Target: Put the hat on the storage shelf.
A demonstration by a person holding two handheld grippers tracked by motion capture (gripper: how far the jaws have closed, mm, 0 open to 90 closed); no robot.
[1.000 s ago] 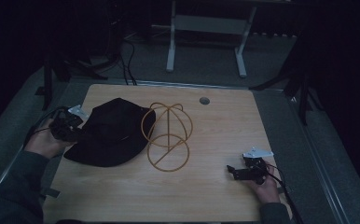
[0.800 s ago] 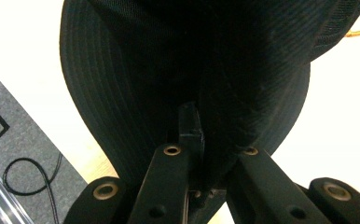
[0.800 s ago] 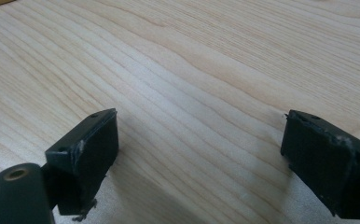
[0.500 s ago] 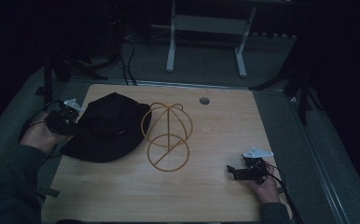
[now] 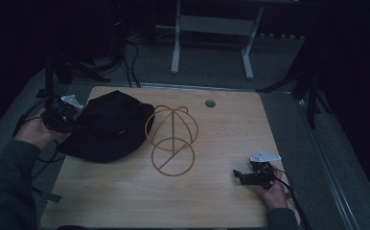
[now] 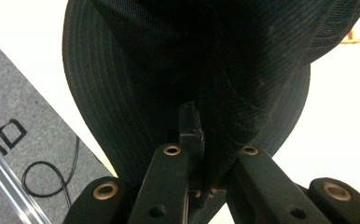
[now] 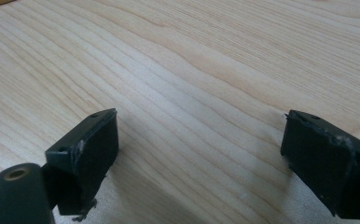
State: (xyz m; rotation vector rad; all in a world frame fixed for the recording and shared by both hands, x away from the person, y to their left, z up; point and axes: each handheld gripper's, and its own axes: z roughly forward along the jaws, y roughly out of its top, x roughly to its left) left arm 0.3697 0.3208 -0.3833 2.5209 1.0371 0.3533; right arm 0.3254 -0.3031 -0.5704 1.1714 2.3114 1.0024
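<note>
A black brimmed hat (image 5: 107, 127) lies on the left part of the wooden table (image 5: 221, 129), its left side raised off the edge. My left gripper (image 5: 62, 114) is at the table's left edge, shut on the hat's brim. In the left gripper view the hat (image 6: 187, 60) hangs from my left gripper (image 6: 200, 135), the fabric pinched between the jaws. A gold wire stand (image 5: 172, 139) of hoops sits at the table's middle, just right of the hat. My right gripper (image 5: 248, 176) rests at the near right, open, with bare wood between its pads (image 7: 88, 149).
A round cable hole (image 5: 210, 103) sits in the table's far side. A white desk frame (image 5: 212, 43) stands on the floor beyond. Cables (image 5: 125, 52) run on the floor at the back left, and one loops below the table's left edge (image 6: 47, 177).
My left hand has moved left and up a little with the brim, dragging the hat toward the table's left edge. The right gripper has stayed put.
</note>
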